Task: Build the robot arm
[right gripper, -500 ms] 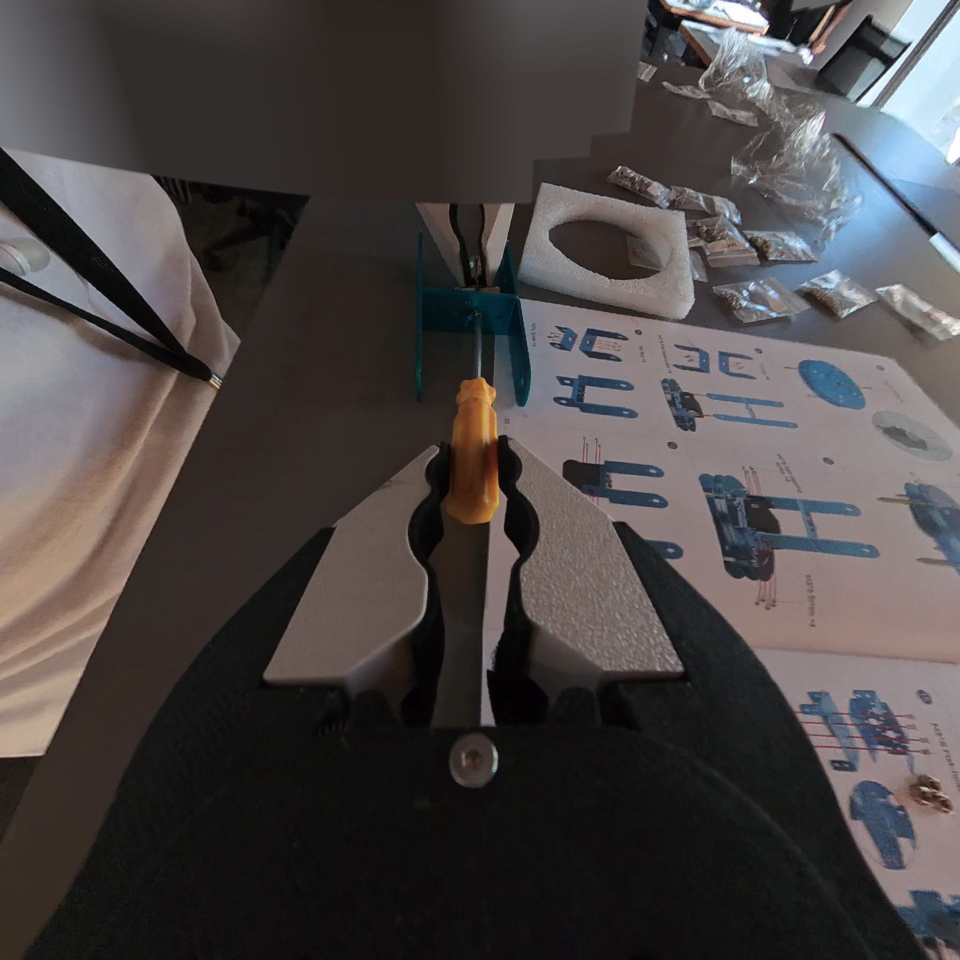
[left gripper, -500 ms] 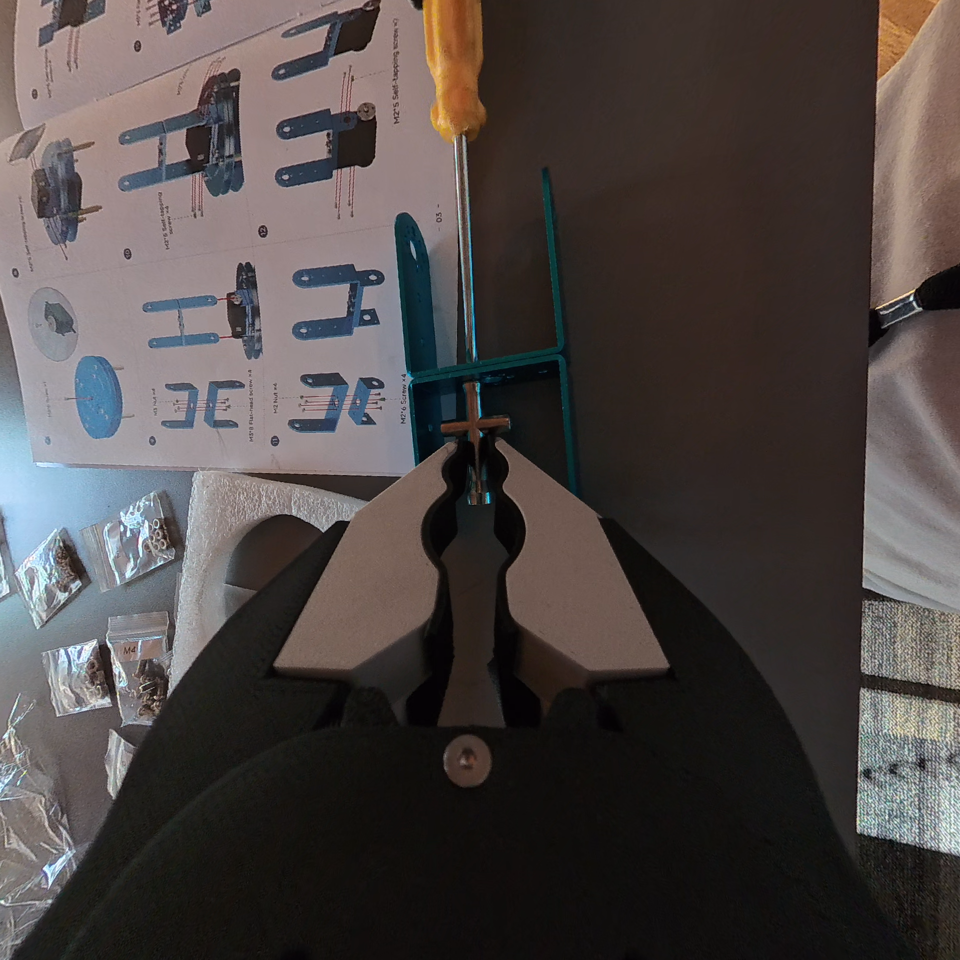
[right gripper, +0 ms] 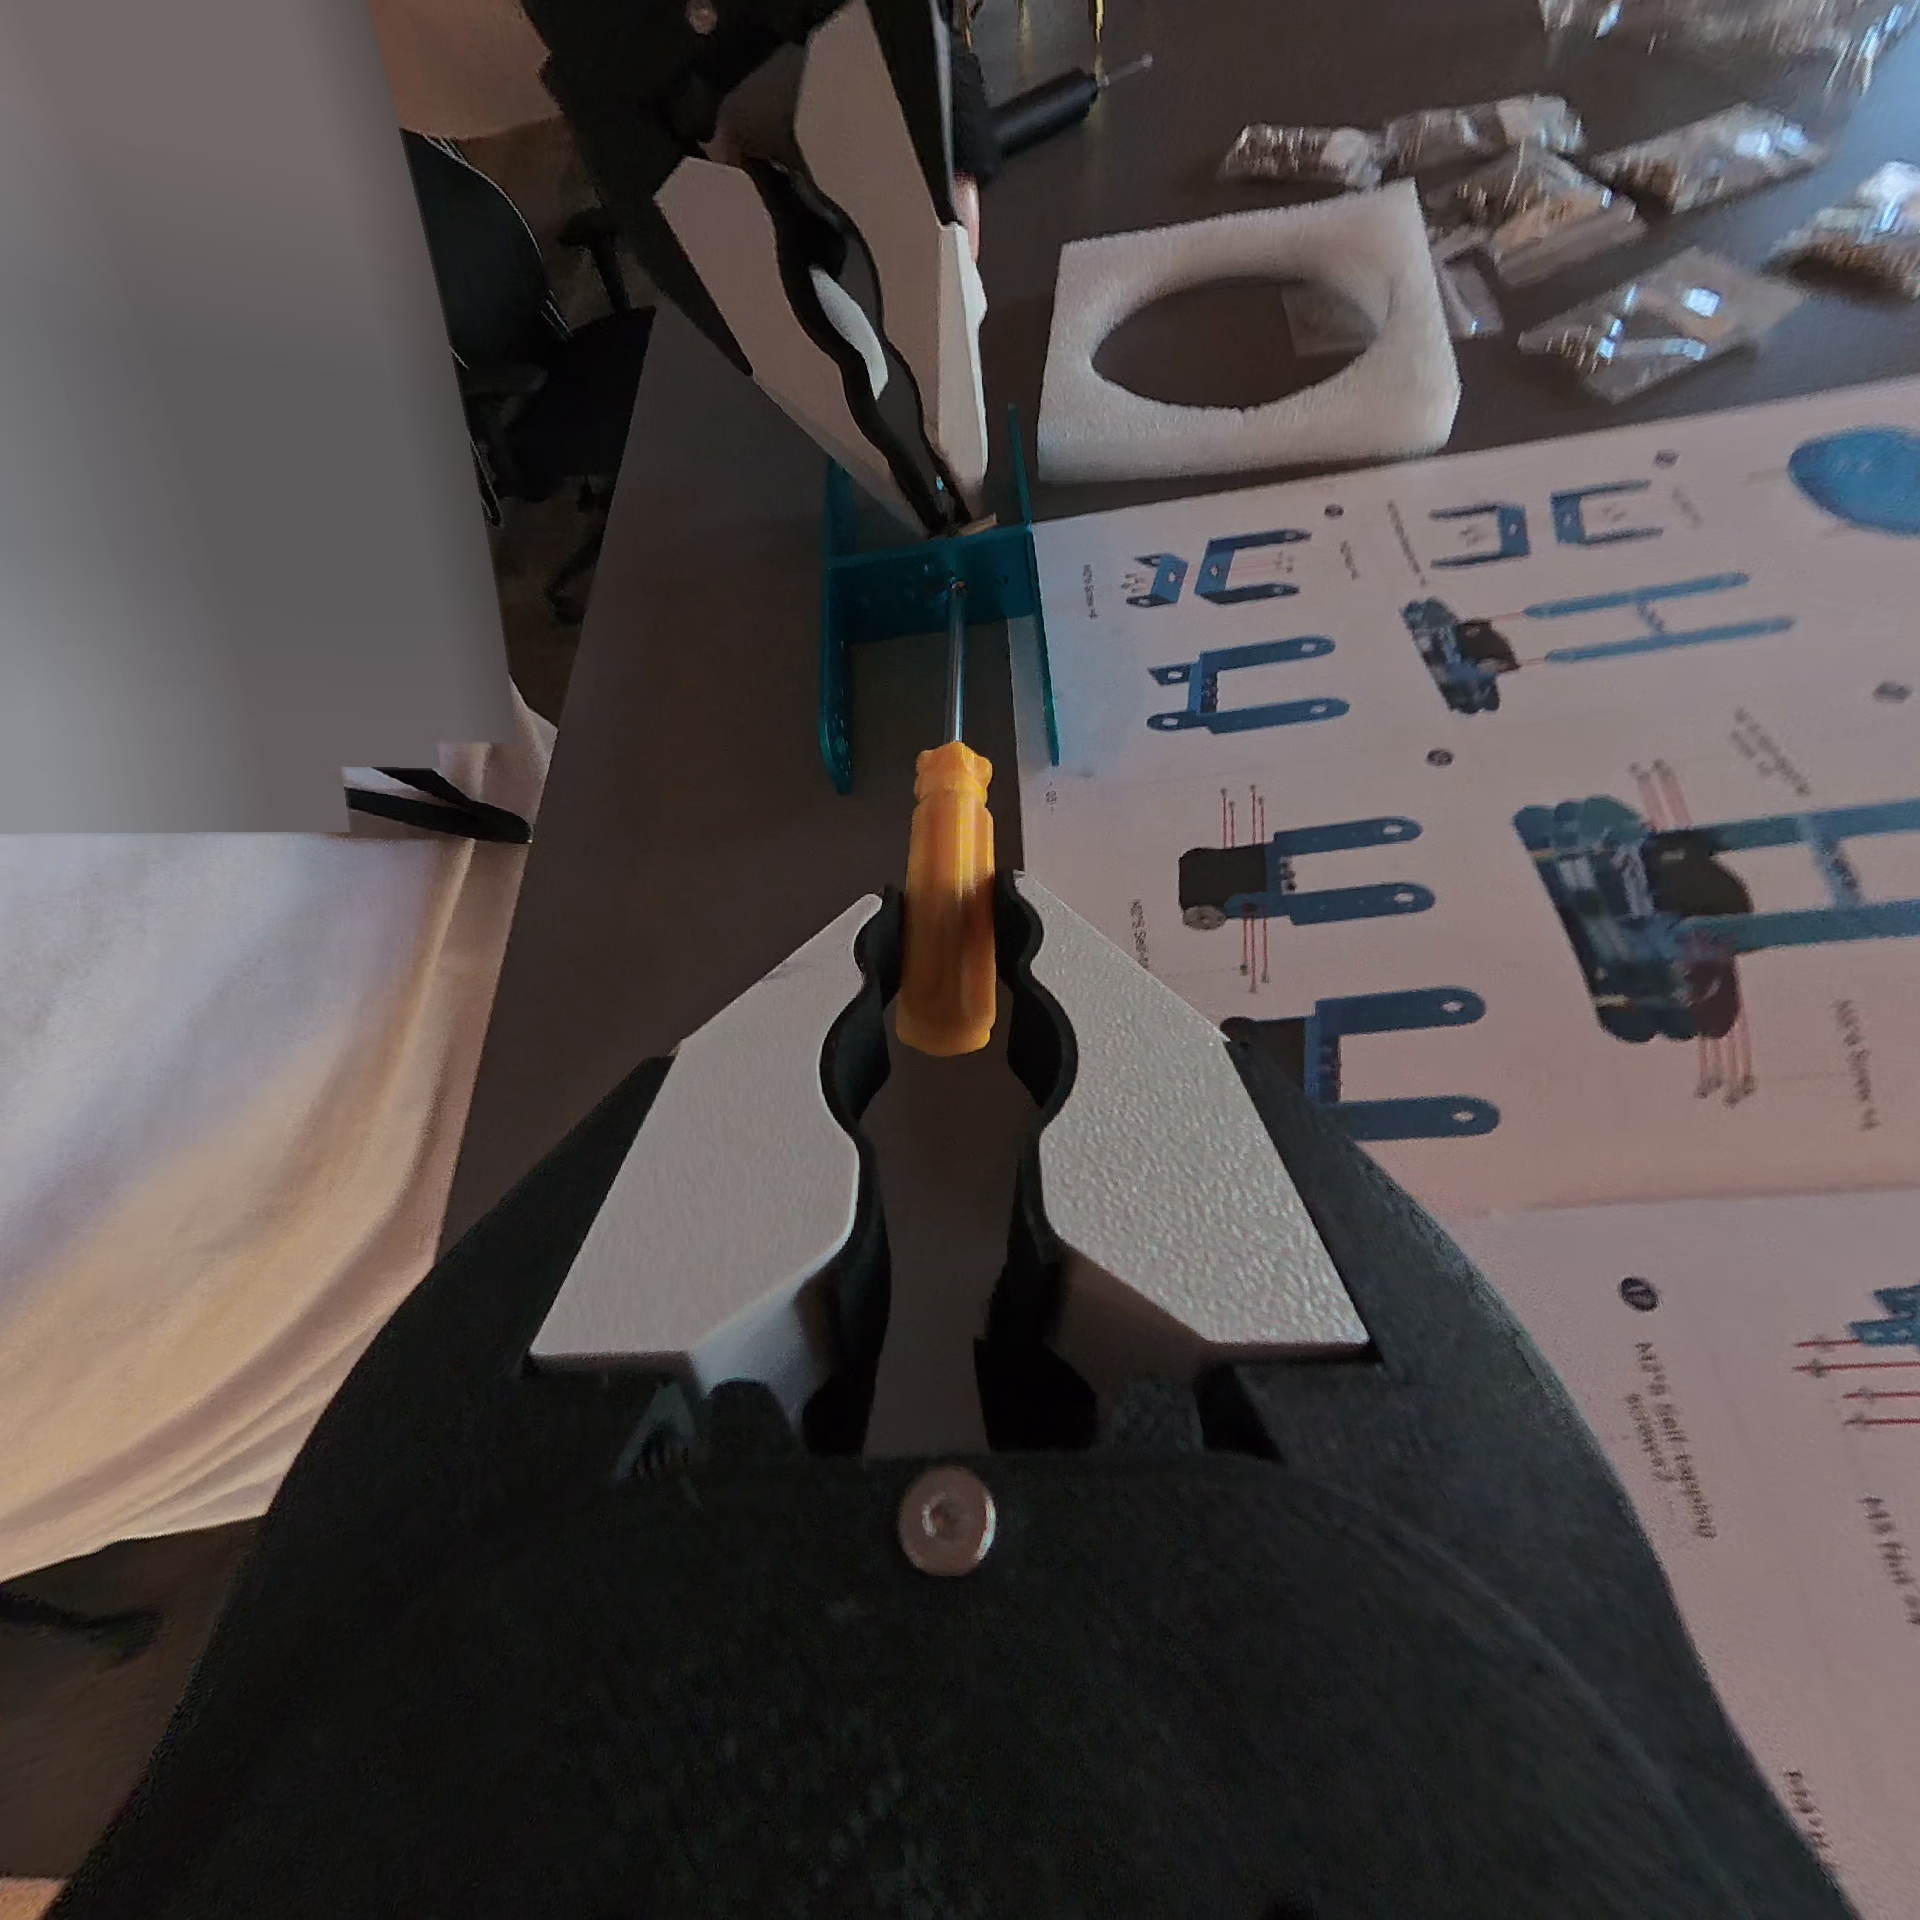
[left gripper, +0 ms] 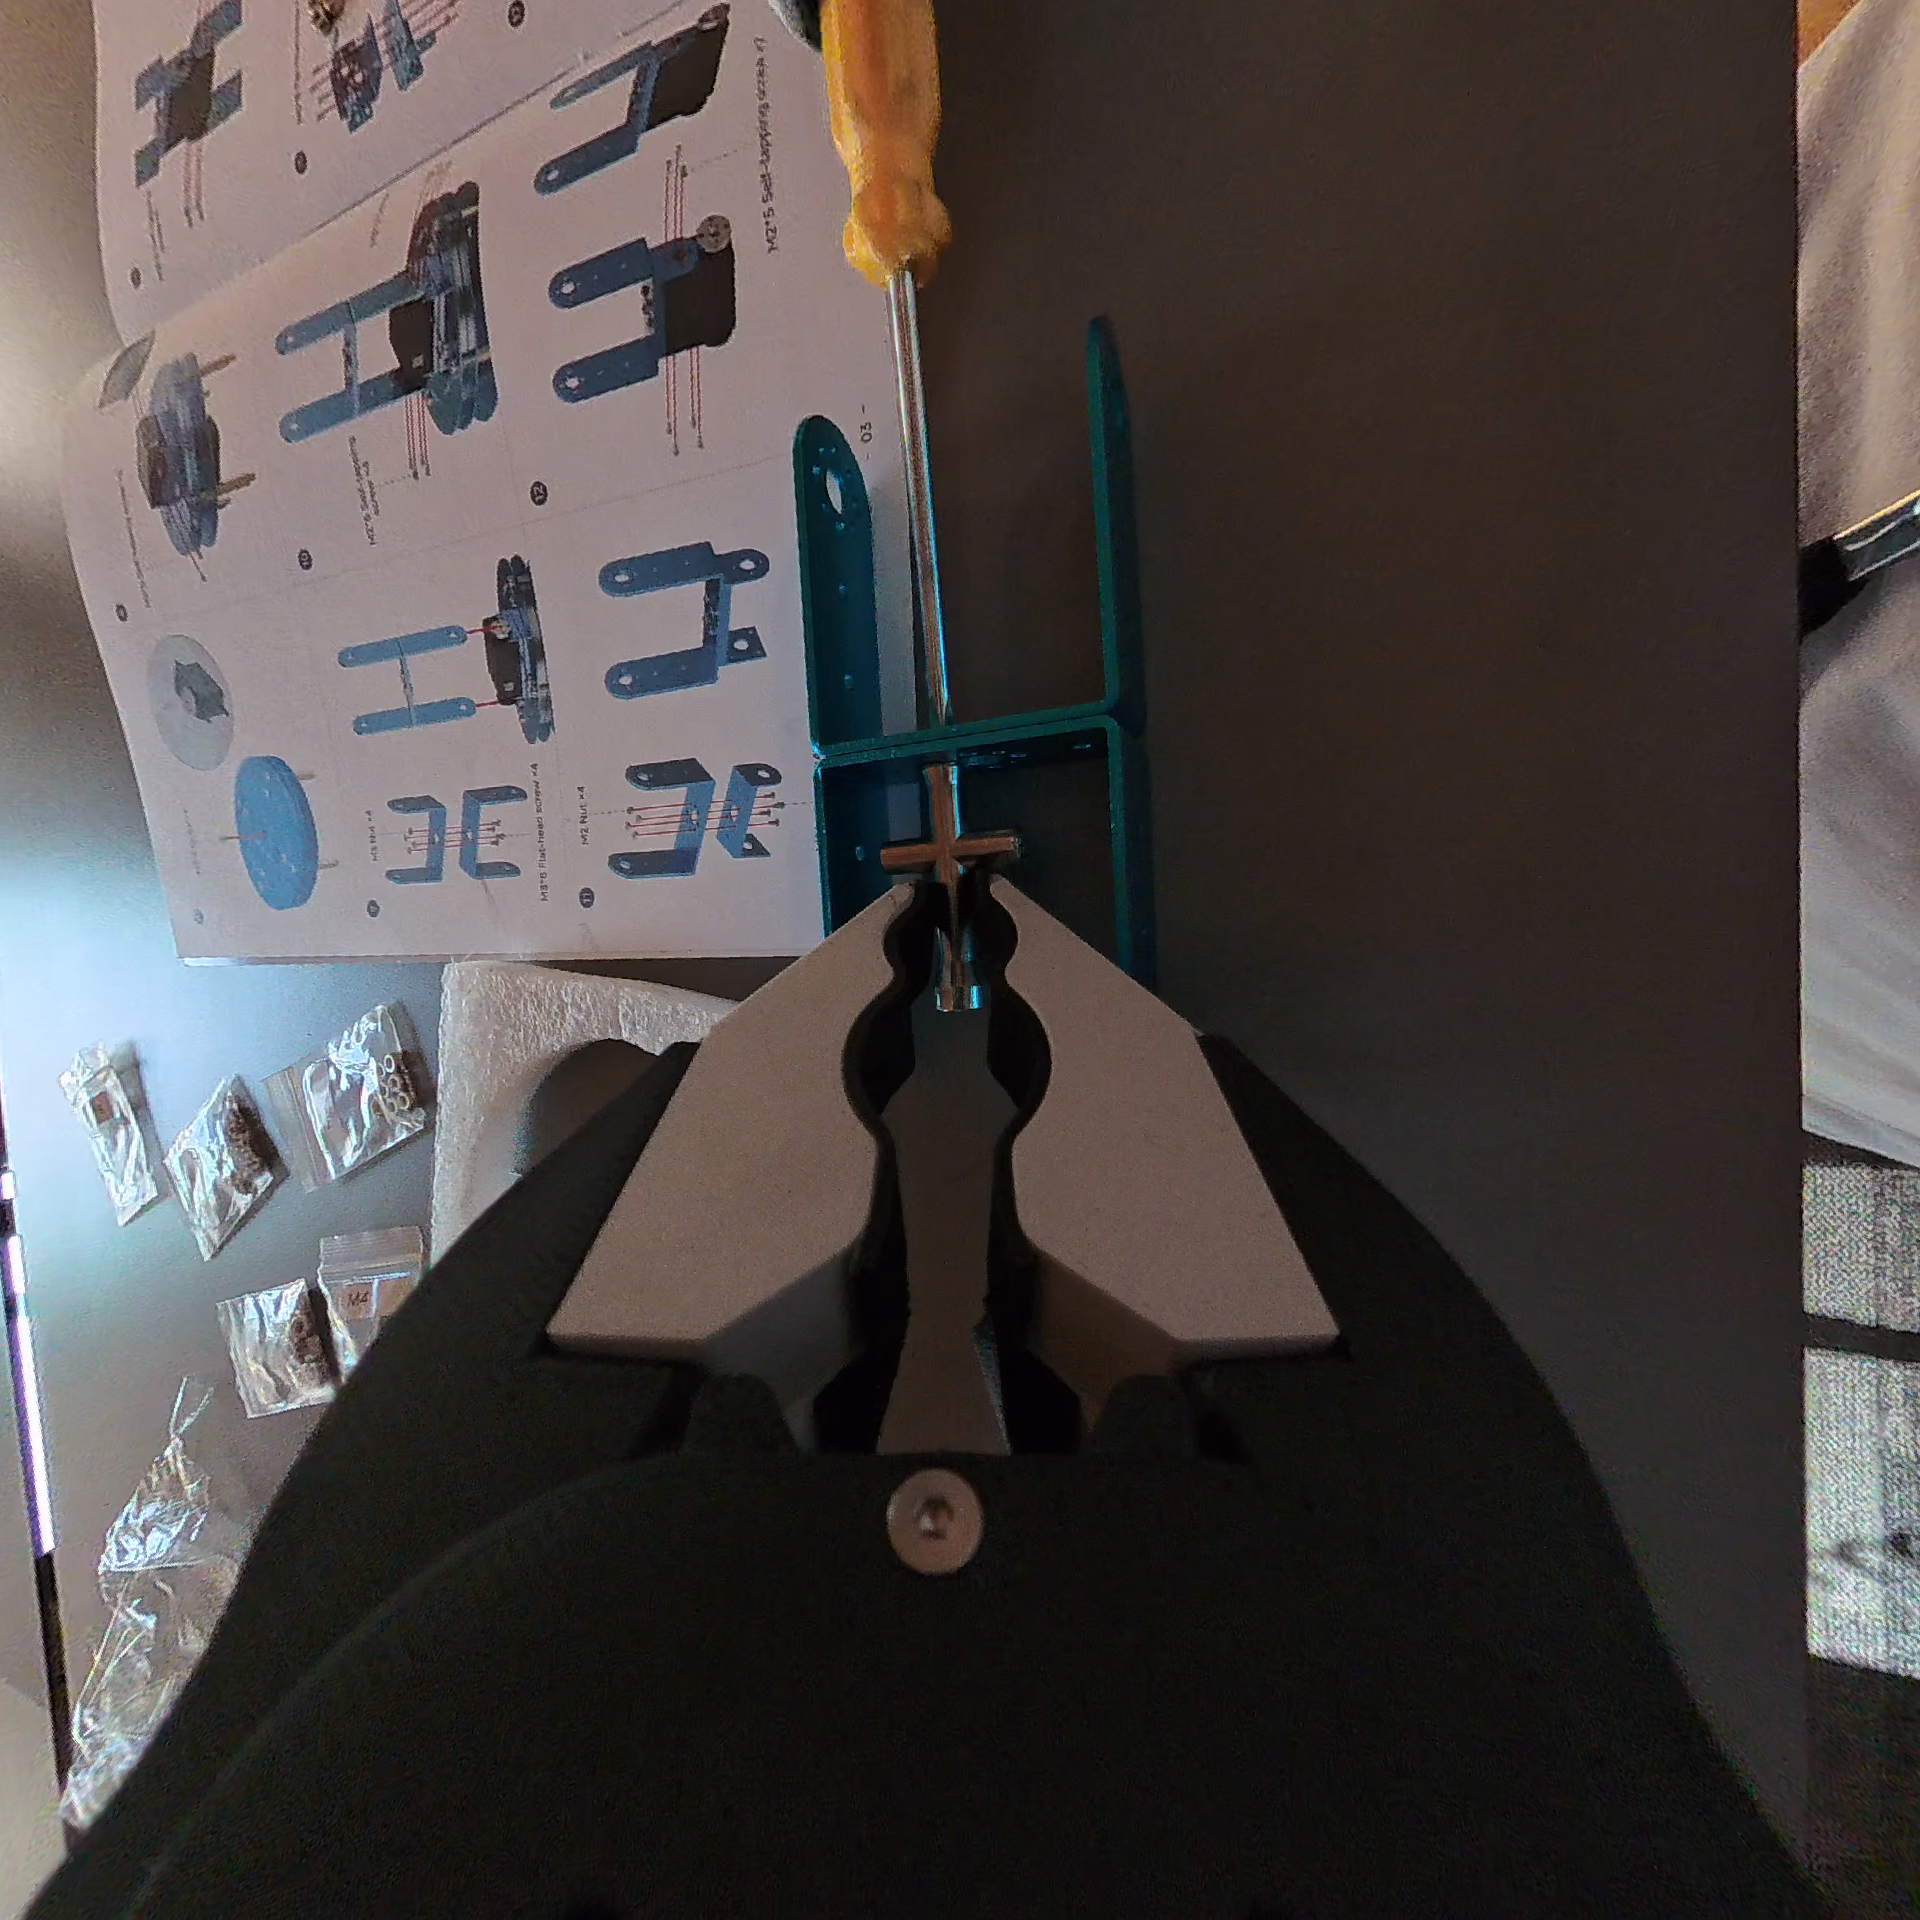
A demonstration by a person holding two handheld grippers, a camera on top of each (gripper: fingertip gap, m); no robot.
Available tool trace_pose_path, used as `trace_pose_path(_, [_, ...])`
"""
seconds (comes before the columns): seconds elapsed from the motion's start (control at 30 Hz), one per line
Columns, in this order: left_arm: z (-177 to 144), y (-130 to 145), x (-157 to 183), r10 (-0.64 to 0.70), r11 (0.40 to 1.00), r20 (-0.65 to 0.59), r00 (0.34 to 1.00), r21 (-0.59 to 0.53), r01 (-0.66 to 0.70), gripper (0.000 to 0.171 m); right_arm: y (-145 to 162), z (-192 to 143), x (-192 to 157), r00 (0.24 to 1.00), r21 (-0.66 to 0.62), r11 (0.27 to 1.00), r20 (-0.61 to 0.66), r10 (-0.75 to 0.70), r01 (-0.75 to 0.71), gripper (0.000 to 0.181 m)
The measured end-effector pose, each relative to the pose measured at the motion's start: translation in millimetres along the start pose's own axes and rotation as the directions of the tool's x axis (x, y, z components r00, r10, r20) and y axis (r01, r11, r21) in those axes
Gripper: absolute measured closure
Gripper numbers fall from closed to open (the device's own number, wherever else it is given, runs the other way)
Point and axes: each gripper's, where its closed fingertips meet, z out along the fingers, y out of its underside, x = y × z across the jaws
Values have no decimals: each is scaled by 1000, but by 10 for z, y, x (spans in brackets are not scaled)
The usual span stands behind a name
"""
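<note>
Your left gripper (left gripper: pixel 951 894) has its fingers drawn in to a narrow gap, clamped on a small silver cross-shaped wrench (left gripper: pixel 948 854). One arm of the cross runs back between the fingertips, its socket end showing in the hollow behind them; the crossbar sits just past the tips. The opposite arm reaches forward to the middle wall of the teal metal bracket (left gripper: pixel 971 740), which stands on the dark table (left gripper: pixel 1455 520) with its long side plates running away from you.

Your right gripper (right gripper: pixel 948 920) is clenched on the orange handle of a screwdriver (right gripper: pixel 948 914). The butt of the handle lies in the first hollow between the fingers, and about half of it sticks out past the tips. The steel shaft runs straight ahead and its tip meets the cross wall of the bracket (right gripper: pixel 904 597) from the other side, so the two tools face each other through that wall. From this view the left gripper (right gripper: pixel 951 509) comes down steeply onto the bracket from above.

Beside the bracket lies a printed instruction sheet (right gripper: pixel 1455 831) with blue diagrams, one corner tucked under a side plate. Farther off sits a white foam block (right gripper: pixel 1247 416) with a round cut-out, and beyond it several small clear bags of hardware (right gripper: pixel 1621 322). A person's white garment (right gripper: pixel 208 1091) hangs at the table edge.
</note>
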Motion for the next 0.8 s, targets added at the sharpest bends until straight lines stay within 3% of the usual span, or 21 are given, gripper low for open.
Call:
trace_pose_path(0.2, [1,-11,2,58,998,38,998,-4,-58,166,18,-4,2,940,-15,943,85,331,-331,165])
trace_pose_path(0.33, [1,-8,-7,91,996,55,994,-17,-90,166,95,31,-62,799,-81,816,167,578,-573,166])
trace_pose_path(0.5, [7,-8,-6,102,995,59,993,-13,-101,166,-79,-15,-155,617,-56,672,348,706,-738,170])
trace_pose_path(0.53, [8,-7,-8,107,994,63,992,-15,-107,166,-72,-12,-140,626,-46,677,339,703,-735,170])
trace_pose_path(0.67, [6,-11,-12,108,994,69,992,-8,-108,166,61,32,-61,783,-19,800,193,592,-600,171])
trace_pose_path(0.8, [4,-4,-7,106,994,67,992,-9,-106,166,72,71,-117,863,-13,874,150,483,-486,171])
